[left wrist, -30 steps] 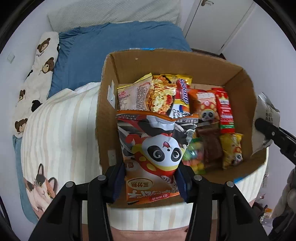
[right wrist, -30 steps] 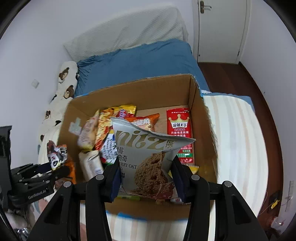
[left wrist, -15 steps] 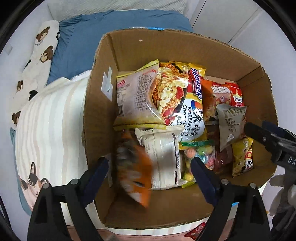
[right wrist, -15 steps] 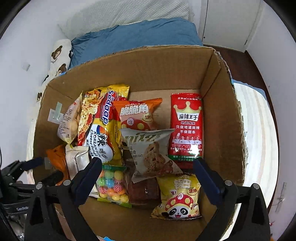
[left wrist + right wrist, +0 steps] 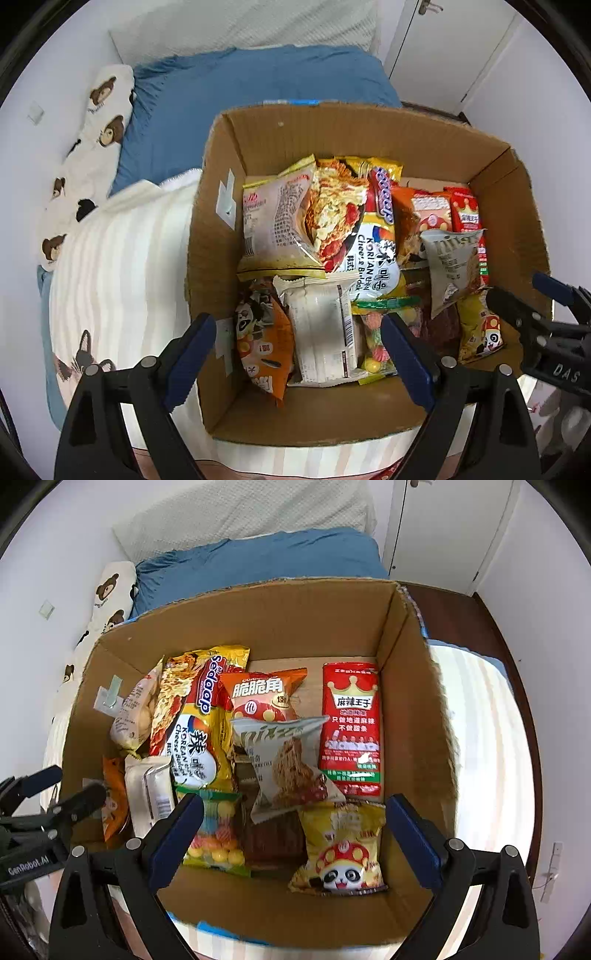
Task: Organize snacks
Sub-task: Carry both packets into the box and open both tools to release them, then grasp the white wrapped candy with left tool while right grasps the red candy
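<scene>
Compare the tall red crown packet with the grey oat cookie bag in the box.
The red crown packet is long and narrow and lies flat and straight along the right wall; the grey oat cookie bag is shorter, puffy and tilted, resting on other snacks. The packet shows a gold crown, the bag a cookie. Both lie face up in the cardboard box.

Both snack bags (image 5: pixel 264 332) released into box (image 5: pixel 332 140)

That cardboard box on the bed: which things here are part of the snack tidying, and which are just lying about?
Part of the job:
- cardboard box
- orange panda packet
- grey oat cookie bag
- red crown packet
- yellow noodle packet
- left claw and right claw, both open and empty

Just lying about:
- blue pillow
- bear-print cushion
- striped blanket
</scene>
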